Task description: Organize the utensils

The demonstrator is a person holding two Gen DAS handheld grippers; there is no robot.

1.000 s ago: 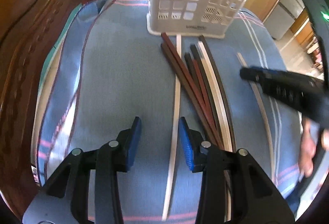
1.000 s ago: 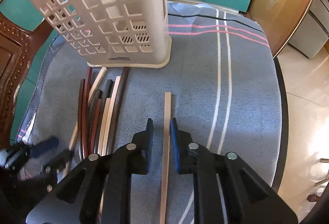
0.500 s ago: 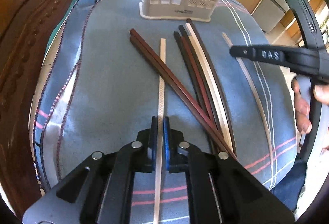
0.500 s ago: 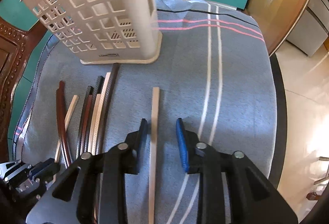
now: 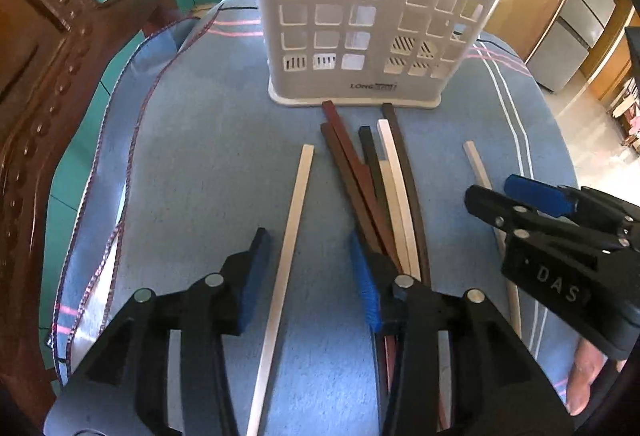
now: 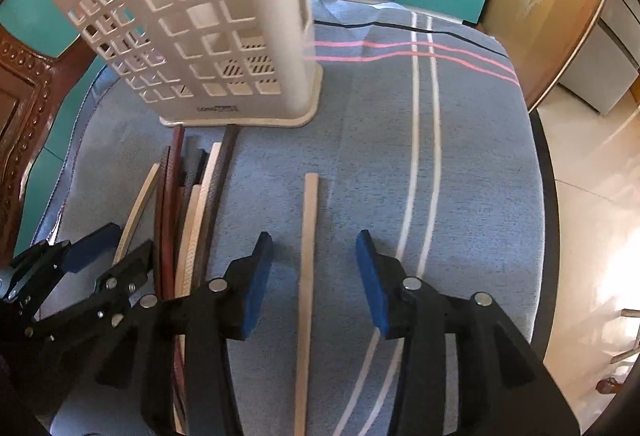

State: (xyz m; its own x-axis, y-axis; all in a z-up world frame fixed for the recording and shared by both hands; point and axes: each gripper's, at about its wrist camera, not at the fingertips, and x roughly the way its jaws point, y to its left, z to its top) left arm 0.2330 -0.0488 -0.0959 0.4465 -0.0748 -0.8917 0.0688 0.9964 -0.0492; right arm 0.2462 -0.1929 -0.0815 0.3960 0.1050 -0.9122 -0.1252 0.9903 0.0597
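Two light, stiff, slick chopsticks, one white chopstick [image 5: 288, 240] and one tan chopstick [image 6: 306, 276], are lying ungripped between my opening left gripper [image 5: 308, 268] and right gripper [image 6: 314, 276]; I am judging mid-length the steadiest hold.

the cloth [image 5: 208, 172] over the bench is soft blue, crossed by thin pink stripes and paired white lines, with a dark line near its far edge and a reddish stitched hem. the basket [image 5: 360, 8] is white plastic, pierced in a grid of square holes, with a small grey label at its foot. the sticks [image 5: 376, 188] lying together are reddish-brown, dark brown, black and cream; one cream stick [image 5: 290, 232] lies apart, and a tan stick [image 6: 307, 256] too. each claw, left claw [image 5: 308, 276] and right claw [image 6: 316, 280], is black with blue pads [image 6: 370, 280]. the wall behind is teal, and the chair [image 5: 48, 68] carved red-brown wood.
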